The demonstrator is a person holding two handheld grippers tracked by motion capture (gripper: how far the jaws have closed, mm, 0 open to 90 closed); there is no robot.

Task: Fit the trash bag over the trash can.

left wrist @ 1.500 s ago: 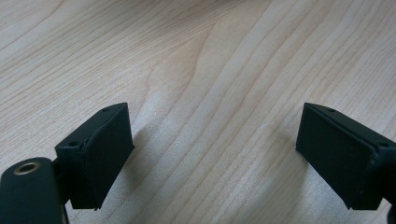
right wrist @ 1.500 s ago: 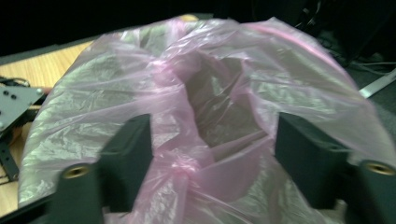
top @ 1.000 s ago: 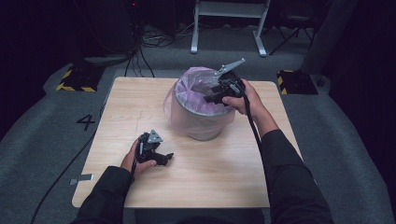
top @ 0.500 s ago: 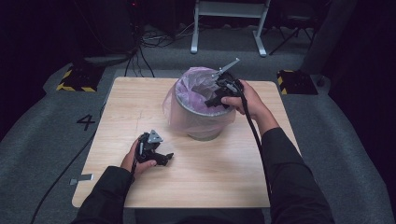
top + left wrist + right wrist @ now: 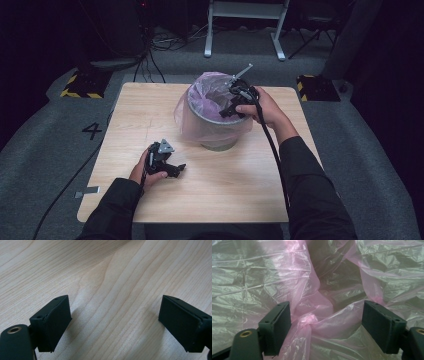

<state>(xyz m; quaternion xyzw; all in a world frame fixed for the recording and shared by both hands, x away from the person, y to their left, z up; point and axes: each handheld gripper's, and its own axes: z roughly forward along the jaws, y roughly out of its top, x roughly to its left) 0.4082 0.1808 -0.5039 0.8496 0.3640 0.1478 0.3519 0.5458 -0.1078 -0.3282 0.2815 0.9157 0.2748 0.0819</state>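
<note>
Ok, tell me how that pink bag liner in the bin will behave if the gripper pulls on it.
The pink bag liner looks thin and crinkled, so it will probably be floppy and stretch or bunch rather than lift as one piece. Its glossy film may slip between the pads. It drapes loosely over the bin rim, so a pull likely drags it free, perhaps before the light-looking bin tips.

Table – light wood, matt, fine straight grain clear in the left gripper view. Bag – thin pink see-through plastic film, glossy, heavily creased, twisted into a knot. Bin – looks like grey metal under the film, dull sheen. Right gripper pads – black, matt, rubbery, with small screw holes. Left gripper pads the same; brass-looking insert in the black plastic body. Floor – grey carpet, rough. Sleeves – dark matt cloth.
</note>
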